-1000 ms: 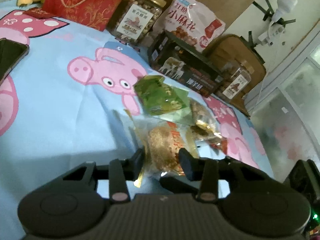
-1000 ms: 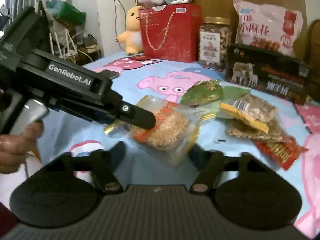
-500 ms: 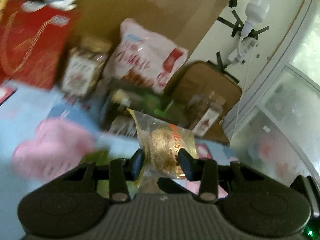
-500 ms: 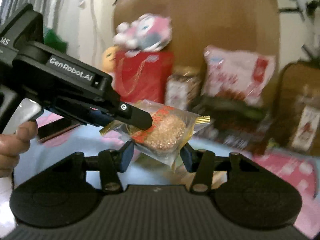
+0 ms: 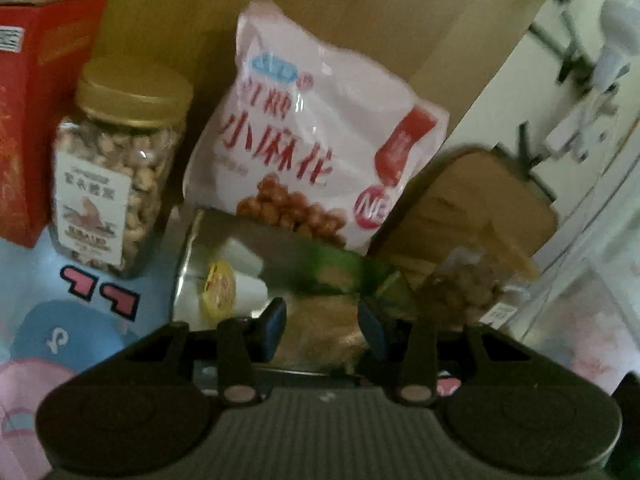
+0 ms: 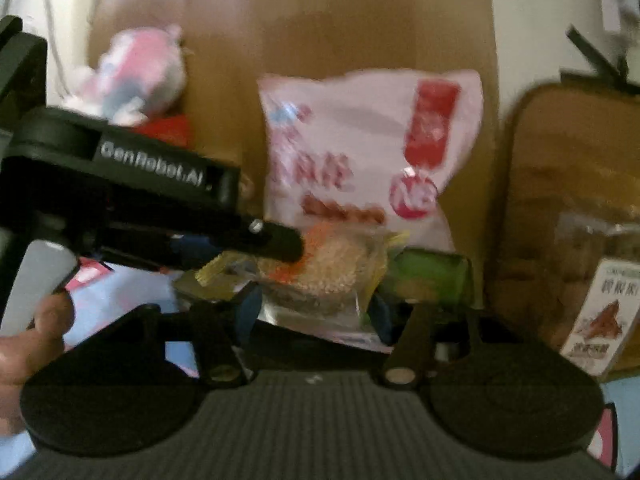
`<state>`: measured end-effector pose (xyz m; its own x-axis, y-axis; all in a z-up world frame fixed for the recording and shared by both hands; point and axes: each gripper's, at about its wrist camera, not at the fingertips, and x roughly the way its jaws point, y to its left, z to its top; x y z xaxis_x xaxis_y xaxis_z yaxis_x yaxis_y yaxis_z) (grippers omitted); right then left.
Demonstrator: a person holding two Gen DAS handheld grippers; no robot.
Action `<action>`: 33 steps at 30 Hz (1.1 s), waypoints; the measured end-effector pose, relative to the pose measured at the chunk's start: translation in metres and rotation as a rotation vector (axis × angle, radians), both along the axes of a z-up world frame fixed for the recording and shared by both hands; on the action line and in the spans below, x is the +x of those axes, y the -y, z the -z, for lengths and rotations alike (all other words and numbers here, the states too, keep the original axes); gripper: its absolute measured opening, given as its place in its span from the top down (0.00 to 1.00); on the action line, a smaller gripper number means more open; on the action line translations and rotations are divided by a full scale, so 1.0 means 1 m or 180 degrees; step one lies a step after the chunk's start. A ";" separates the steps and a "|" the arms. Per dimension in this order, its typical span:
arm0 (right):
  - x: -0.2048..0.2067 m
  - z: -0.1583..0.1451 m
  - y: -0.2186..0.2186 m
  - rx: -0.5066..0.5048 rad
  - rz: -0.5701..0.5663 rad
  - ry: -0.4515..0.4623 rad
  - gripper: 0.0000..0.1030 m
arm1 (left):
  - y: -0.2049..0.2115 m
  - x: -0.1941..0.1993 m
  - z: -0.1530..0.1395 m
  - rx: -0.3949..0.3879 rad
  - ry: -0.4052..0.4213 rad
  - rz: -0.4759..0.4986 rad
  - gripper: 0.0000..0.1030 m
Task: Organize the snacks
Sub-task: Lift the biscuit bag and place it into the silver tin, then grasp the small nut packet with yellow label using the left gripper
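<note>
The left gripper (image 5: 322,326) has its jaws narrow and pressed on a clear plastic packet holding a round, golden sesame cake (image 6: 328,266), though they are just starting to ease apart. The right gripper (image 6: 314,312) stands with its jaws wider and opening, the packet's lower edge between them; blur hides any contact, so it looks to be letting go or merely steadying. A second ago the packet hung low over the blue cartoon-pig bedsheet (image 5: 36,280) beside the loose snacks; now both grippers have carried it up and forward over the open dark rectangular box (image 5: 208,248), which already holds a small yellow-lidded jelly cup (image 5: 219,290) and white cups. Behind the box lean the large pink bag of fried dough twists (image 5: 316,148) and the clear gold-lidded jar of nuts (image 5: 116,176). I judge the carry is nearly done and the drop into the box is due next.
</note>
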<state>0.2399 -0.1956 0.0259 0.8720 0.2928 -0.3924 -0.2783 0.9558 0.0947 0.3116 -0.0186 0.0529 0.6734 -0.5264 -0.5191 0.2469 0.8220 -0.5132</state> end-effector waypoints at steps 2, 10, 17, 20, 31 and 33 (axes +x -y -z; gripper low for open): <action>-0.018 -0.001 0.016 0.0191 0.0047 0.0106 0.41 | -0.014 -0.015 -0.007 -0.0090 0.0130 0.0017 0.61; -0.112 0.022 0.056 0.1099 0.0012 -0.0160 0.41 | -0.047 -0.105 -0.001 -0.0216 0.0043 0.0364 0.58; -0.165 0.042 0.021 0.0984 -0.0136 -0.0363 0.41 | -0.055 -0.143 0.031 -0.0315 -0.0249 0.0494 0.58; -0.175 0.042 -0.003 0.0727 -0.0281 -0.0354 0.41 | -0.056 -0.148 0.041 -0.0364 -0.0366 0.0502 0.58; -0.163 0.052 -0.043 0.0135 -0.0217 -0.0277 0.54 | -0.025 -0.153 0.060 -0.0125 -0.0505 0.0668 0.65; -0.170 0.049 -0.039 0.0170 -0.0184 -0.0243 0.63 | -0.024 -0.159 0.056 -0.0173 -0.0460 0.0741 0.65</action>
<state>0.0702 -0.1561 -0.0230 0.8212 0.3640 -0.4394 -0.3229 0.9314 0.1681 0.1522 0.0050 -0.0035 0.4520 -0.6879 -0.5679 0.3469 0.7221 -0.5986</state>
